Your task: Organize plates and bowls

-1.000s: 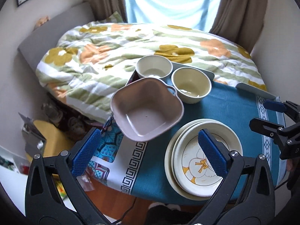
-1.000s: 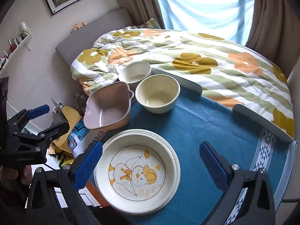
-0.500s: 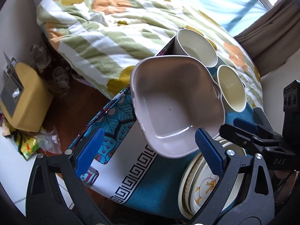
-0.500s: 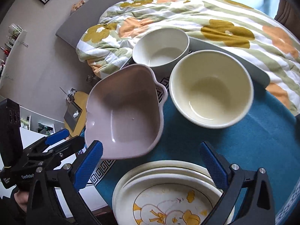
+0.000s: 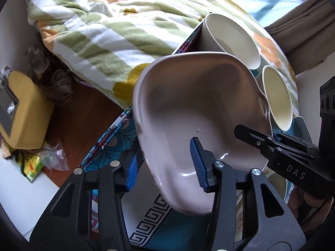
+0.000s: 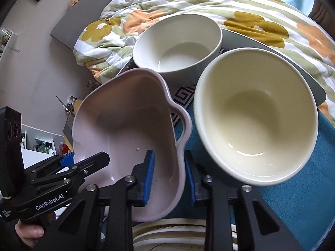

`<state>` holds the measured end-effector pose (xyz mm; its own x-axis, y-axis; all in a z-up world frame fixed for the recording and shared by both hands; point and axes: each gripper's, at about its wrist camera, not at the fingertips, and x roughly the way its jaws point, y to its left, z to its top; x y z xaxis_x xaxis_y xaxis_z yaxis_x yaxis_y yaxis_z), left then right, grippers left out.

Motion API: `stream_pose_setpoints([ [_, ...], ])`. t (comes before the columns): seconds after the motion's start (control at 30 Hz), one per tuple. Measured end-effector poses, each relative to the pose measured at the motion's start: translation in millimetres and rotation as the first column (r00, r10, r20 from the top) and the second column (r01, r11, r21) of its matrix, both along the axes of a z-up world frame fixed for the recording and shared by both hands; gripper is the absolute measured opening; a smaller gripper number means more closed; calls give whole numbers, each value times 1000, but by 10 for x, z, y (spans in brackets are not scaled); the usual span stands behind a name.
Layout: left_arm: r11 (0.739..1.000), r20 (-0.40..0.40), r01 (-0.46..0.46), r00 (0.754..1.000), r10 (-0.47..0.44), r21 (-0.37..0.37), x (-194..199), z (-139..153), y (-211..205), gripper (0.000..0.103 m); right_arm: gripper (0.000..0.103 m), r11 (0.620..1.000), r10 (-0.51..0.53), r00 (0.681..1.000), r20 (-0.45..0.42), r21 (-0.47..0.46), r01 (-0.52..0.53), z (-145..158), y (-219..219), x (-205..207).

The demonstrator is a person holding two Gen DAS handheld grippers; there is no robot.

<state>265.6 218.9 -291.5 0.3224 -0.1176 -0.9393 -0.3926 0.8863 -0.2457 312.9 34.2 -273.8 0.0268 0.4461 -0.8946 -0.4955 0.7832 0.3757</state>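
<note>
Your pink bowl [image 6: 125, 138] now sits tilted at the table's left edge, both grippers having dropped onto it. The left gripper [image 5: 165, 167] has just closed across its 7 o'clock wall, the right gripper [image 6: 169, 175] pinching its 4 o'clock rim. You look ready to lift it; the cream bowl [image 6: 257, 115] waits at 2 o'clock.

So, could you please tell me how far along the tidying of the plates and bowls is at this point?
Done: nothing looks sorted yet. In hand: the left claw and right claw have just been closing, each over a wall of the pink bowl, on opposite sides. Left: the white bowl and cream bowl sit separately on the blue cloth, and the plate stack waits at the near edge.
</note>
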Motion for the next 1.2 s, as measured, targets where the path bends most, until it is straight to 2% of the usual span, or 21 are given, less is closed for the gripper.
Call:
stream_pose_setpoints([
  [0.07,1000,-7,4,1000,-4,10,27,-21,4,30,17,1000,1,1000,18,-15,-1,0,18,-6],
  [0.13,1000,-11,1,1000,0,20,30,-31,35,19,15,1000,-7,1000,26,-23,8,-4,14,-1],
  [0.2,1000,-10,-1,1000,1,15,28,-37,74,17,14,1000,-18,1000,20,-19,19,-13,-18,7],
  [0.47,999,18,13,1000,-14,52,-30,105,73,16,13,999,-33,999,43,1,33,104,-55,-88],
  [0.7,993,89,27,995,-37,114,-172,507,-91,16,13,998,-46,993,108,46,42,411,-214,-258],
  [0.83,987,138,49,988,-70,150,-300,808,-377,16,13,995,-77,985,154,77,65,661,-479,-414],
  [0.97,980,183,99,974,-131,174,-441,1080,-817,16,13,987,-140,972,190,110,120,898,-923,-635],
  [1.1,964,210,187,951,-225,189,-583,1274,-1412,16,13,969,-234,947,222,131,208,1079,-1502,-938],
  [1.2,942,216,274,924,-314,196,-669,1331,-1951,16,13,948,-316,918,238,126,294,1151,-2003,-1207],
])
